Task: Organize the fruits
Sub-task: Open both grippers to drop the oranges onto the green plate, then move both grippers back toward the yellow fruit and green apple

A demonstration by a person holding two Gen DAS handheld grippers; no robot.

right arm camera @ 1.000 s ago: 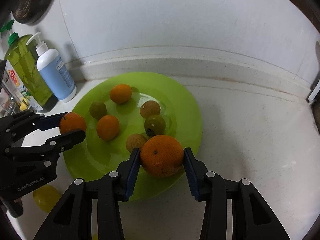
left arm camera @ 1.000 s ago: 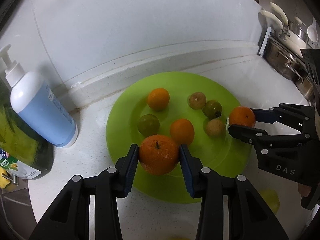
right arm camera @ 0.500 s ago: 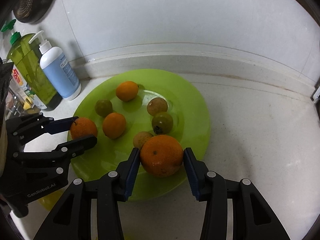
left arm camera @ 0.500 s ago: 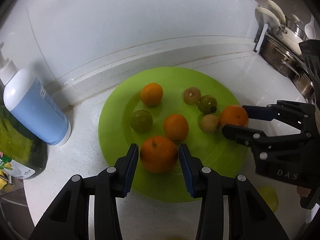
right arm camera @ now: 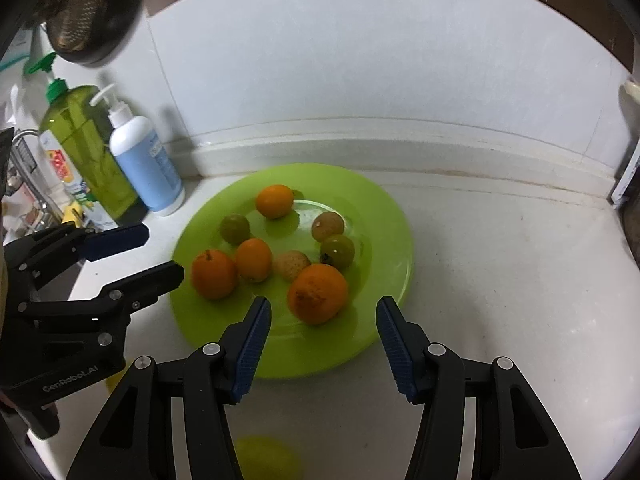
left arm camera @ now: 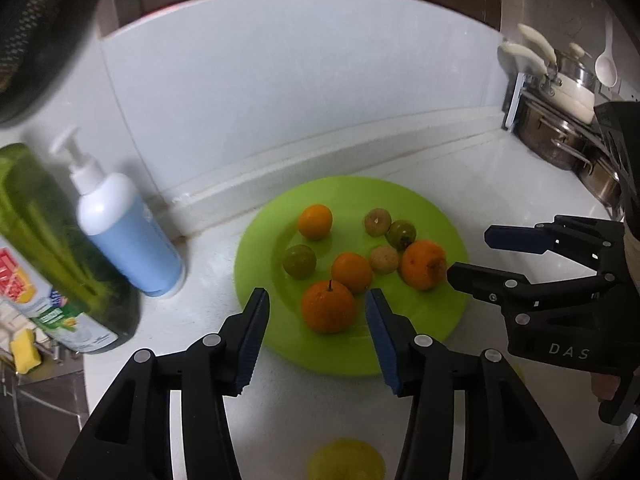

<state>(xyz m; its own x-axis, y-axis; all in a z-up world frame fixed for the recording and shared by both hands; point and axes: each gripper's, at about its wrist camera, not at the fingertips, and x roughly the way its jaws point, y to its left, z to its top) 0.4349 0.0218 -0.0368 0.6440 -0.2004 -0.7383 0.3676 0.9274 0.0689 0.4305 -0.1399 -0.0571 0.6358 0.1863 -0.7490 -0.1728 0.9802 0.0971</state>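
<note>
- Fruit sits on a lime-green plate [left arm camera: 352,200] at the middle of the white desk [right arm camera: 500,280]: two large oranges, two smaller orange citrus, two green fruits and two pale brownish ones.
- Left gripper [left arm camera: 316,334] has its fingers spread wide and holds nothing; the stemmed orange [left arm camera: 328,306] rests on the plate's near part, between the blue pads but clear of both.
- Right gripper [right arm camera: 324,346] is likewise wide and empty; the second large orange [right arm camera: 318,293] lies on the plate just beyond its fingertips.
- From the left wrist camera the right gripper enters at the right of the frame, its tips just beside that orange.
- Pump bottle [left arm camera: 124,232], white and blue, stands left of the plate against the wall, with a green dish-soap bottle [left arm camera: 52,248] beside it.
- Steel pots [left arm camera: 560,128] crowd the upper right corner.
- Yellow blurred object [left arm camera: 346,460] lies on the desk at the bottom edge, too unclear to name.
</note>
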